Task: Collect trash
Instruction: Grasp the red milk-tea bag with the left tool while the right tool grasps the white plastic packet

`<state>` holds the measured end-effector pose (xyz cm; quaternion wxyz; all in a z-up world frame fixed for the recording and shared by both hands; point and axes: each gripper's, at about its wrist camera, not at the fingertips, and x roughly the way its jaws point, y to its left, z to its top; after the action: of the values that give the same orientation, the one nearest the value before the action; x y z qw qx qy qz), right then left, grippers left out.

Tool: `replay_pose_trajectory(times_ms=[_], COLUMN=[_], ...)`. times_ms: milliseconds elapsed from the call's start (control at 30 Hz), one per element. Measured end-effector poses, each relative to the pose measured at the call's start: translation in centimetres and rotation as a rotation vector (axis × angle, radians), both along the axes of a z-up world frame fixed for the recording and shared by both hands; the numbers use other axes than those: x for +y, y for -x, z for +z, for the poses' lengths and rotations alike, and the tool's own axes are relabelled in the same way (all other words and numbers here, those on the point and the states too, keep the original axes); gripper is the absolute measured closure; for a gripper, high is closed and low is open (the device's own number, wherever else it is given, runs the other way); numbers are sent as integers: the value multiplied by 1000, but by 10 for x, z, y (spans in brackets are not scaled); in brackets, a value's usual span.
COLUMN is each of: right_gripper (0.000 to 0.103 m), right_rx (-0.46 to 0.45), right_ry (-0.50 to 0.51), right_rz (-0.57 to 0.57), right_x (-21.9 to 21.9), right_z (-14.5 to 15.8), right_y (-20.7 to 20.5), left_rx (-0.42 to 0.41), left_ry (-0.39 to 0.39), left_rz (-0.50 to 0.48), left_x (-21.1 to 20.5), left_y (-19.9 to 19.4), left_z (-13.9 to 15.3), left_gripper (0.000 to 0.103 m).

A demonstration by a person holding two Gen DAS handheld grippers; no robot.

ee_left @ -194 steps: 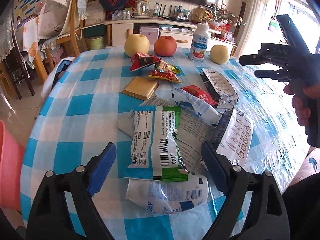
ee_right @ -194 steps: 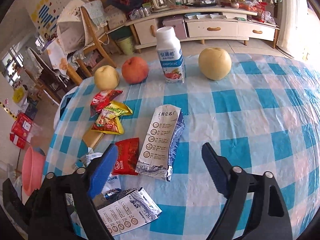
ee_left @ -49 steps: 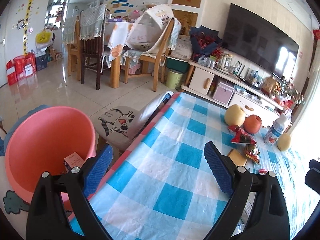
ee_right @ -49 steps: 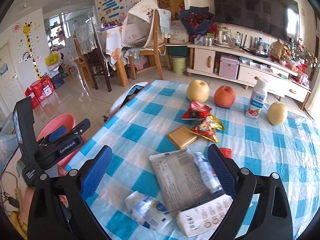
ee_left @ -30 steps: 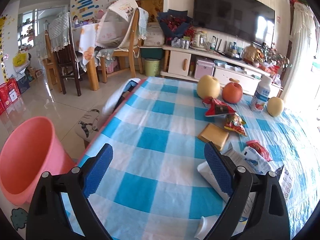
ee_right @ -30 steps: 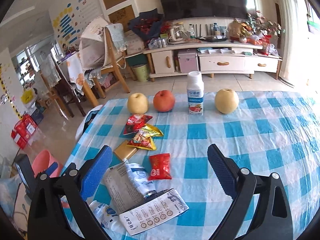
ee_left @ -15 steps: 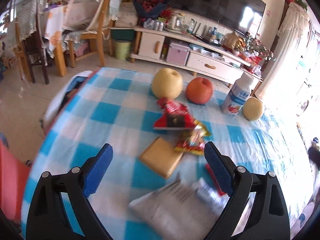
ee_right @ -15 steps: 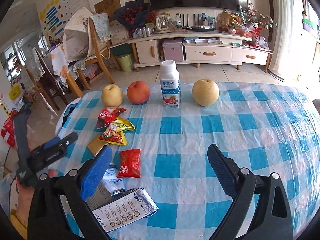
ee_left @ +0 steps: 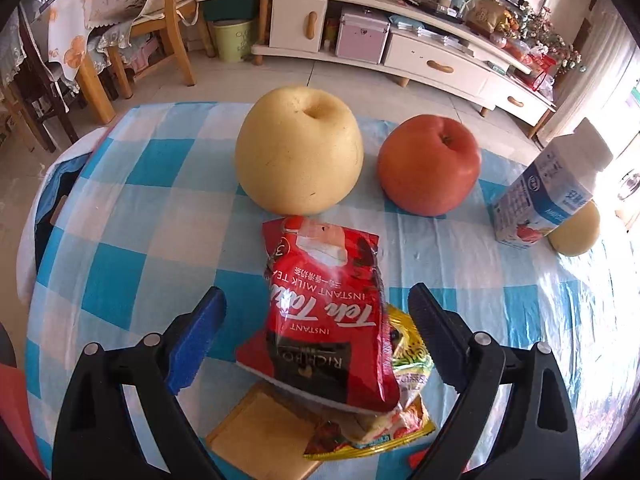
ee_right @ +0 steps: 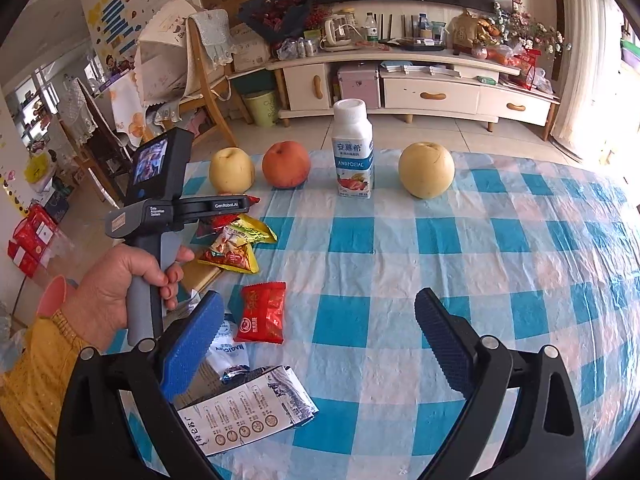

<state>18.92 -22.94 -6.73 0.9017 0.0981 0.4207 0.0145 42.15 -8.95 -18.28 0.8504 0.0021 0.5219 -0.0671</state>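
On checked tablecloth (ee_left: 132, 248): left gripper (ee_left: 316, 332) spread wide, straddling red instant milk tea sachet (ee_left: 324, 320), not touching; yellow pear (ee_left: 298, 150) at 12 o'clock just beyond. Right gripper (ee_right: 320, 344) also wide apart, empty, small red wrapper (ee_right: 262, 312) at 10 o'clock, printed foil wrapper (ee_right: 248, 416) at 7.

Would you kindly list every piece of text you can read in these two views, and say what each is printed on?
"INSTANT MILK TEA", "INSTANT", "RICHBO": red tea packet, upside down to the camera.
"AMBPOEIAL": white drink bottle; the characters above are too uncertain to quote.
"GenRobot.AI": side of the left tool.
Print on the silver wrapper and wall posters: too small to read.
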Motion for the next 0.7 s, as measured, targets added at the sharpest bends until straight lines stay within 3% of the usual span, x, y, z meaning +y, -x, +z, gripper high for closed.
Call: replay_pose_trajectory(times_ms=[67, 200, 267, 567, 633, 700], right_gripper=[8, 8, 8, 9, 28, 31], right_rx=[17, 50, 70, 171, 195, 215], right_ry=[-1, -3, -2, 15, 18, 36], right_rz=[6, 53, 96, 319, 350, 367], right_x=[1, 8, 17, 74, 83, 90], right_z=[-3, -10, -14, -51, -61, -71], right_y=[-1, -3, -4, -9, -12, -16], left_rx=[7, 15, -2, -24, -32, -40], left_ry=[-15, 53, 32, 85, 103, 125], left_rz=[-2, 4, -1, 18, 26, 35], left_x=[0, 4, 2, 20, 28, 37], left_y=[-2, -1, 3, 29, 36, 43], left_z=[-6, -9, -8, -2, 1, 4], left_gripper=[16, 38, 43, 49, 49, 49])
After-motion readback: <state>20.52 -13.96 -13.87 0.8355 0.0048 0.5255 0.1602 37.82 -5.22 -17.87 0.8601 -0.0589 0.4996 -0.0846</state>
